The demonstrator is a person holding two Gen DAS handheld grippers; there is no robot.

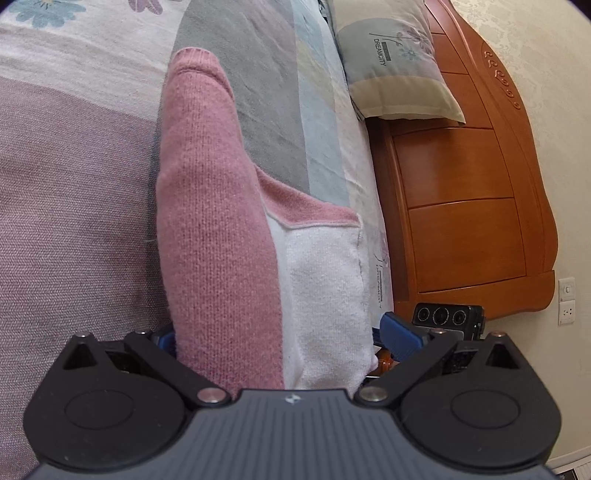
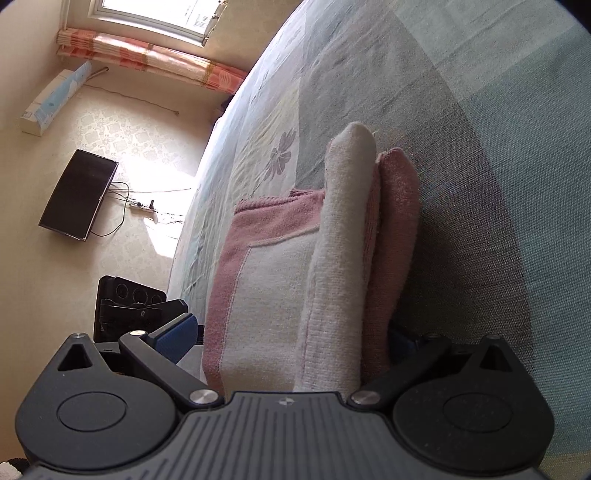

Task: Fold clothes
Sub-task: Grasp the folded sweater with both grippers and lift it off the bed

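Across both views spreads a bed (image 1: 74, 184) under a patchwork cover of mauve, grey, pale blue and cream panels with printed flowers. Behind it in the left wrist view stands an orange wooden headboard (image 1: 461, 184), with a grey-and-cream pillow (image 1: 395, 62) leaning against it at the far right. On the wall in the right wrist view, far left: a window (image 2: 155, 14) with a striped pink curtain (image 2: 147, 59) bunched beside it, a dark flat screen (image 2: 77, 195) and a white power strip (image 2: 142, 207) with trailing cables.

On the bed lies a pink-and-white knitted sweater (image 1: 221, 240), folded into a thick bundle. Seen from the left claw (image 1: 284, 336), a long pink fold runs away from the camera, with a white panel edged in pink to its right. Bundle sits right between the spread blue-padded fingers; right finger (image 1: 400, 332) stands clear of the white edge, left finger mostly hidden behind the pink fold. Open wide, not pressing the cloth.

Seen from the right claw (image 2: 291, 332), white and pink folds (image 2: 343, 240) stack upright in the middle, reaching far over the cover. Left finger (image 2: 177, 332) apart from the bundle, right finger almost hidden behind the pink layer. Open too, straddling the near end of the sweater.

Near each claw, the other claw's black camera body shows at the bed's edge.
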